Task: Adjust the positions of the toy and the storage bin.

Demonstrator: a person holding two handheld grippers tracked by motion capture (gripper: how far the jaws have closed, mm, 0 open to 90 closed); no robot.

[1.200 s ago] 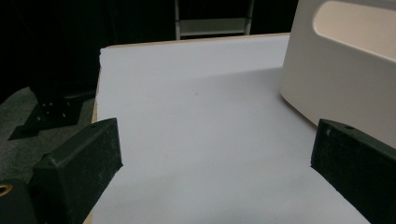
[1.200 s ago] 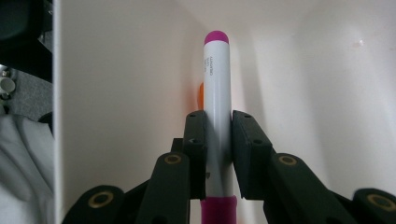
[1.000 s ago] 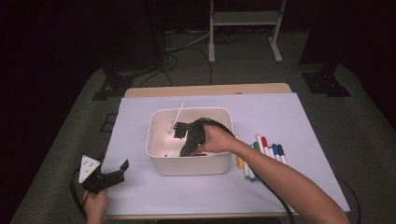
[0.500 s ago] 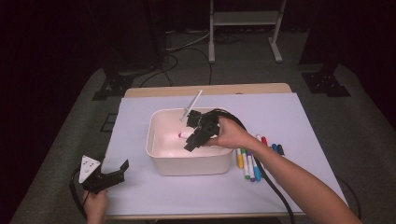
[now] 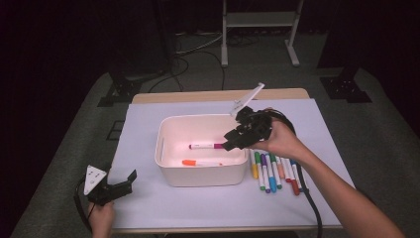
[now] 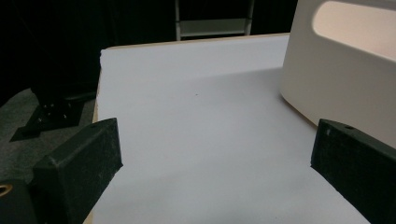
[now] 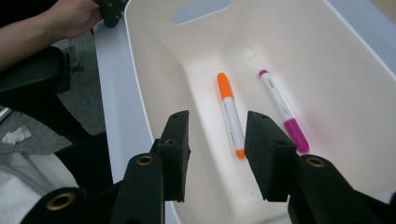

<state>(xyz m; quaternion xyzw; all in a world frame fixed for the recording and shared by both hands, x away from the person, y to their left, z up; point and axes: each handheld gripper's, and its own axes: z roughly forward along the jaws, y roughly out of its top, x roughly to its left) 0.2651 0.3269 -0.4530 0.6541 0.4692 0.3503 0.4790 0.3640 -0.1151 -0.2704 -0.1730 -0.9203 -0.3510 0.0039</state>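
A white bin stands mid-table on a white sheet. Two markers lie on its floor, an orange-capped one and a magenta-capped one. My right gripper hovers over the bin's right rim, tilted down into it. Its jaws have just been opening and stand open with nothing between them. My left gripper rests low at the table's front left, jaws wide open and empty, with the bin's wall to its right.
Several coloured markers lie in a row on the sheet just right of the bin, under my right hand. The white sheet covers a wooden table. A metal stand and cables sit on the dark floor behind.
My right gripper has lifted out of the bin and moved right to its rim, its jaws spreading. The magenta marker now lies uncovered in the bin. The left gripper has not moved.
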